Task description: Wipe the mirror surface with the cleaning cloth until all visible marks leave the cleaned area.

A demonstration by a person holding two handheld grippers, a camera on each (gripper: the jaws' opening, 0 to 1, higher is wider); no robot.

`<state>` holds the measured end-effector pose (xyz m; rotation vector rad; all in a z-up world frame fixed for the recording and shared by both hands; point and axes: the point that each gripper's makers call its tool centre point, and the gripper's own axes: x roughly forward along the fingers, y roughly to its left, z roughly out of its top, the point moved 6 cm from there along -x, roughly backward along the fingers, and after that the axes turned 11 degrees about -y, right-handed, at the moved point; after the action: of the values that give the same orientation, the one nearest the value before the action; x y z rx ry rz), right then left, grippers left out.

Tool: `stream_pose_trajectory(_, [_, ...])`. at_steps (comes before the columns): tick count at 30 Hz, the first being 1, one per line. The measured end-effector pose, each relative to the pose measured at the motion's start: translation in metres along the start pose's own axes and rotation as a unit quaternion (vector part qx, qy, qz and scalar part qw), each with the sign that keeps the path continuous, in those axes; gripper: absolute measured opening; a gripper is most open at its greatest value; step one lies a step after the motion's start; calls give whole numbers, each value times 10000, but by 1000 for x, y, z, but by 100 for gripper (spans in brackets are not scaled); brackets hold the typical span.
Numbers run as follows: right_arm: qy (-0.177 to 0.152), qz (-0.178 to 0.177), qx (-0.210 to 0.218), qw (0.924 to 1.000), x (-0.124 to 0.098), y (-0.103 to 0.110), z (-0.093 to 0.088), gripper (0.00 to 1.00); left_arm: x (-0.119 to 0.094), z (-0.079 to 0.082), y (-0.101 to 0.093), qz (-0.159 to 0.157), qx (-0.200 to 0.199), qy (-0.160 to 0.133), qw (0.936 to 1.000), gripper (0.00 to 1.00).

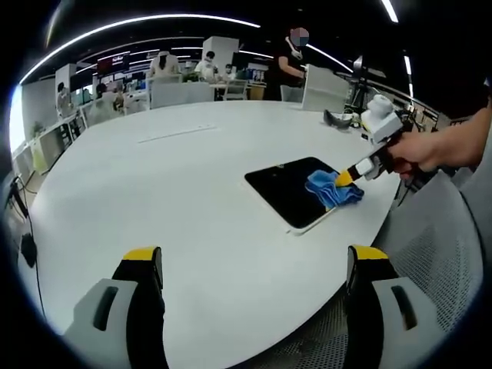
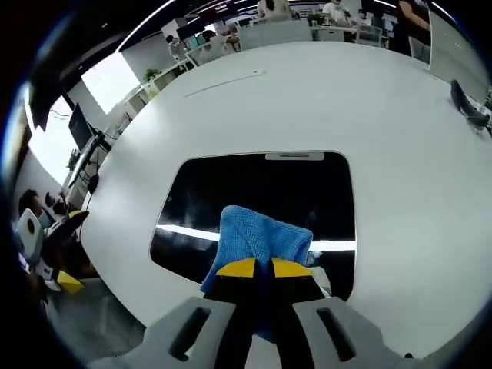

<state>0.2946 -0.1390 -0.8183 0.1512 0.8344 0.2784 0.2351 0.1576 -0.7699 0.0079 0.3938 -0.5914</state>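
Jaws of your left gripper (image 1: 254, 265) stood wide apart over the near edge of the table (image 1: 177, 192), holding nothing and well away from the work. Your right gripper (image 2: 264, 268) had its yellow-tipped jaws pinched together on the cloth (image 2: 257, 234), pressing it down onto the mirror (image 2: 254, 184) close to that mirror's near edge. From the left gripper view you could see the same arrangement from the side: your hand (image 1: 419, 150) behind the right gripper (image 1: 347, 176), the cloth (image 1: 332, 188) bunched on the mirror's (image 1: 288, 188) right-hand part.

Progress, as a judgement: wiping was under way, not finished. The cloth covered only a small patch, and most of the glass lay beyond it. I could not tell from either view whether marks remained; the surface read dark with a bright strip of reflected ceiling light, and no clear smears resolved.

Materials: cloth was blue, soft, with a fine woven pile, folded into loose creases. Mirror was a flat rounded rectangle, glossy and dark, with a thin pale rim. Table was matte white, smooth, with a curved edge. Far beyond it, people and desks of an open office.
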Motion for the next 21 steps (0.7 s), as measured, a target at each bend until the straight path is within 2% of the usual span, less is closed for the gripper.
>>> stream_pose_trajectory(21, [97, 50, -12, 9999, -12, 7, -15, 0, 0, 1, -1, -32, -18, -29, 10000, 99])
